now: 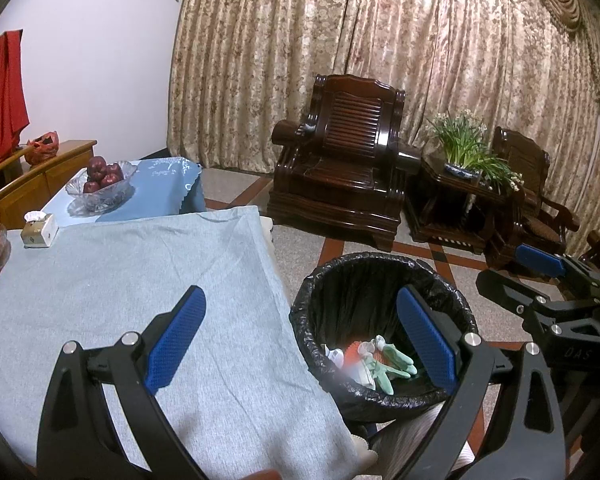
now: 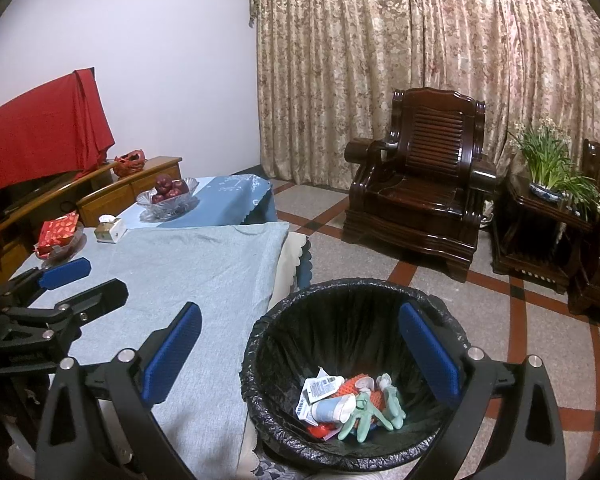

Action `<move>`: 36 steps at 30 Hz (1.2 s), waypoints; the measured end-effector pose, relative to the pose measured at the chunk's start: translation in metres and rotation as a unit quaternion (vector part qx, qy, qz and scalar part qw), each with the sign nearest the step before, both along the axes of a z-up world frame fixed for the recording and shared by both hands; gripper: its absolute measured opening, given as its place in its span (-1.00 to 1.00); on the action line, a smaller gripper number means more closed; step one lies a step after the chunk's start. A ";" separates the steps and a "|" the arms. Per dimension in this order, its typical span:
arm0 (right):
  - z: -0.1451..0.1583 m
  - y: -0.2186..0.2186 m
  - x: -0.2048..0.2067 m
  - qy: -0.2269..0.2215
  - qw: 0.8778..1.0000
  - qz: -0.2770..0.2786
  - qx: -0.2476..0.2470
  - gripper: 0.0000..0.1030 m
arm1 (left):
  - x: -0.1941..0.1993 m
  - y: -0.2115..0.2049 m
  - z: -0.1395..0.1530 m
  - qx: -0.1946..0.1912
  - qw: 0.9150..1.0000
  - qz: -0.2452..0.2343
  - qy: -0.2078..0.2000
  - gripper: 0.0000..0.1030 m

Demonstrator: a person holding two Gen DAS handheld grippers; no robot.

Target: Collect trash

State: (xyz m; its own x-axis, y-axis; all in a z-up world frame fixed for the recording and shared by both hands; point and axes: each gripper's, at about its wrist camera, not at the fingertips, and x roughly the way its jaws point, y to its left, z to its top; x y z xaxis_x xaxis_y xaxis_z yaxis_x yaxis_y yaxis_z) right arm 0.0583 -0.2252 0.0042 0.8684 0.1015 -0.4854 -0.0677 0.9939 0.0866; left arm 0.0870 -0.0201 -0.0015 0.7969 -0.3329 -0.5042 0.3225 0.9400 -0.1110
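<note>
Grey cloth: it covers my worktop (image 2: 204,264), and the stretch near both tools is bare, with no loose trash that I can see on it.
Bin: a black-lined trash bin (image 2: 352,300) stands on the floor just off the worktop's near right corner.
Trash: a crumpled tube, torn white wrappers, something orange-red and pale green gloves (image 2: 374,410) lie at the bottom of the bin; in the left wrist view the same heap (image 1: 376,360) shows, partly blurred.
Left tool: my left tool (image 1: 300,344) is released, blue pads spread wide and nothing between them; it hangs over the worktop's right edge and the bin's rim.
Right tool: my right tool (image 2: 300,360) is likewise released and carries nothing, poised above the bin's mouth.
Far end of worktop: a small tissue box (image 2: 110,229) and a red packet in a dish (image 2: 58,234) sit by the far left edge; beyond them a glass bowl of red apples (image 2: 168,196) rests on a blue cloth. I judge these household items, not trash, though I cannot be sure of the packet.
Progress: by my reading the collecting is done or nearly so, since the trash is in the bin and the cloth looks clean.
Left to do: perhaps a last check of the far left edge.
</note>
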 end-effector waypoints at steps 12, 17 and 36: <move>0.000 0.000 0.000 0.000 1.000 0.001 -0.001 0.88 | 0.000 0.000 0.002 0.000 1.000 0.000 0.000 0.82; -0.001 -0.001 0.000 0.000 1.000 0.001 -0.001 0.88 | 0.000 -0.001 0.001 -0.001 1.000 0.000 0.001 0.82; -0.002 -0.002 0.000 0.002 1.000 -0.001 -0.002 0.88 | -0.007 -0.008 -0.009 0.001 1.000 -0.008 0.005 0.82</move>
